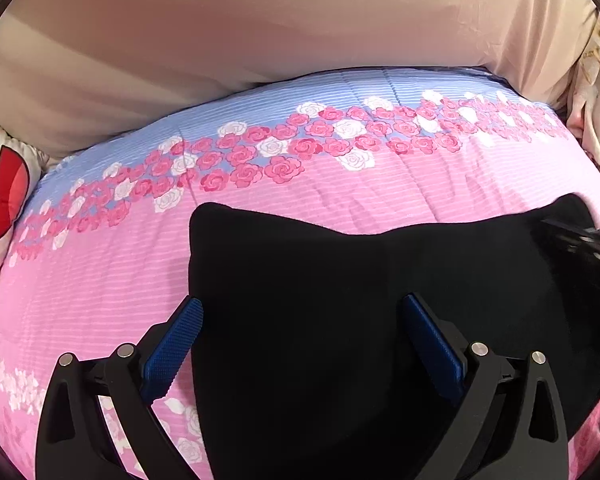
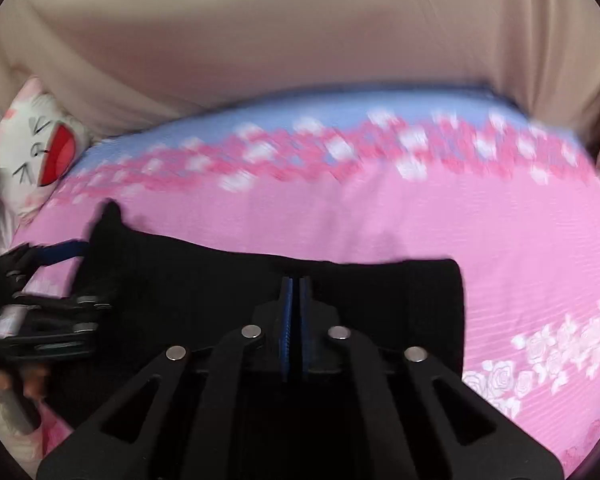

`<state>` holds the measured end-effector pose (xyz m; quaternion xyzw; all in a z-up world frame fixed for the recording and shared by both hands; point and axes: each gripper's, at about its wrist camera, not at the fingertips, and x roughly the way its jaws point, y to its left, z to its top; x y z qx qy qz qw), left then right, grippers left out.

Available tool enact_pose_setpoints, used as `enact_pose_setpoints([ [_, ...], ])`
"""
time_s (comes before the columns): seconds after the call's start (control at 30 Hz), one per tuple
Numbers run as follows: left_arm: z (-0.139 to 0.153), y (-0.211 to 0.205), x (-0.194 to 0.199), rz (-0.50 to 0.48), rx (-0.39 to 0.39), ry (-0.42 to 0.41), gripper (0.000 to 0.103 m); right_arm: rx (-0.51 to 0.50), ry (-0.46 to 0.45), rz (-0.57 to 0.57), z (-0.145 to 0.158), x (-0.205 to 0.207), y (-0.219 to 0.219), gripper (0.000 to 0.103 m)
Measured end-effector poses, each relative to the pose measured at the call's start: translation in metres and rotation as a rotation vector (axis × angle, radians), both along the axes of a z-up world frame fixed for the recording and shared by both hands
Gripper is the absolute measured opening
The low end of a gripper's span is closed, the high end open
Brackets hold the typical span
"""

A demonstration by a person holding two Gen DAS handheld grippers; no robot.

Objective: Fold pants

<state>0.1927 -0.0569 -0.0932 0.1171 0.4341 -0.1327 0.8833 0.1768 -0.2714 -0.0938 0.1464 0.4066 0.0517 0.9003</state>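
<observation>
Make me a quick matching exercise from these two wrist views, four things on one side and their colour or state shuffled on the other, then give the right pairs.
Things:
1. pants
2. left claw
3. right claw
4. cushion

Colour or state:
A. shut
B. white, with a cartoon face and a red mouth
C. black, lying on the pink floral quilt
D. open

Pairs: 1-C, 2-D, 3-A, 4-B
</observation>
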Motion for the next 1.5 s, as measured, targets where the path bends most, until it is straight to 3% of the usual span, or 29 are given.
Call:
enact_pose_setpoints([
  [0.03, 0.001, 0.001, -0.001, 0.0, -0.008, 0.001, 0.098, 0.067, -0.006, -0.019, 0.002, -0.003, -0.008, 0.0],
  [0.07, 0.004, 0.004, -0.003, -0.004, -0.018, -0.003, 0.098, 0.07, -0.022, -0.03, 0.007, -0.009, -0.012, 0.0],
  [0.17, 0.012, 0.02, -0.013, 0.009, -0.027, -0.014, 0.098, -0.02, -0.078, -0.116, 0.027, -0.032, -0.016, 0.001],
  [0.2, 0.015, 0.027, -0.019, 0.015, -0.032, -0.02, 0.098, -0.041, -0.099, -0.131, 0.035, -0.04, -0.016, 0.006],
  [0.23, 0.018, 0.035, -0.026, 0.023, -0.033, -0.029, 0.098, -0.048, -0.118, -0.123, 0.042, -0.047, -0.013, 0.006],
  [0.33, 0.023, 0.061, -0.053, 0.048, -0.008, -0.06, 0.098, 0.012, -0.146, 0.062, 0.061, -0.054, 0.023, 0.006],
  [0.47, 0.01, 0.071, -0.089, 0.031, 0.028, -0.031, 0.098, 0.031, -0.071, 0.326, 0.052, -0.018, 0.107, 0.006],
  [0.57, -0.005, 0.067, -0.101, 0.023, 0.072, -0.033, 0.098, -0.062, 0.045, 0.454, 0.02, 0.027, 0.17, 0.006],
  [0.63, -0.012, 0.067, -0.101, 0.042, 0.065, -0.033, 0.098, -0.124, 0.06, 0.434, 0.004, 0.062, 0.197, 0.003],
  [0.77, -0.012, 0.074, -0.091, 0.081, 0.06, -0.039, 0.098, -0.119, 0.057, 0.401, -0.001, 0.097, 0.214, 0.001],
  [0.8, -0.012, 0.076, -0.086, 0.076, 0.038, -0.016, 0.098, -0.128, 0.063, 0.377, 0.0, 0.099, 0.213, 0.005],
  [0.83, -0.011, 0.077, -0.085, 0.07, 0.027, -0.002, 0.098, -0.106, 0.064, 0.356, 0.003, 0.098, 0.208, 0.007],
  [0.93, 0.003, 0.083, -0.085, 0.061, 0.012, -0.017, 0.098, 0.091, -0.094, 0.32, 0.036, 0.044, 0.16, 0.008],
  [1.0, 0.02, 0.087, -0.083, 0.069, 0.01, -0.065, 0.098, 0.159, -0.197, 0.225, 0.058, -0.007, 0.097, 0.008],
  [1.1, 0.04, 0.076, -0.069, 0.073, 0.013, -0.115, 0.098, 0.111, -0.231, 0.063, 0.066, -0.053, 0.01, 0.009],
  [1.13, 0.045, 0.069, -0.063, 0.07, 0.012, -0.125, 0.098, 0.073, -0.208, 0.002, 0.062, -0.065, -0.022, 0.016],
  [1.2, 0.05, 0.048, -0.048, 0.059, -0.012, -0.129, 0.098, 0.029, -0.135, -0.093, 0.042, -0.079, -0.074, 0.018],
  [1.3, 0.041, 0.01, -0.028, 0.053, -0.041, -0.087, 0.098, -0.031, -0.096, -0.084, 0.017, -0.085, -0.099, 0.017],
  [1.5, 0.007, -0.045, -0.026, 0.068, 0.059, -0.033, 0.098, -0.116, -0.139, 0.19, -0.012, -0.08, -0.062, 0.017],
])
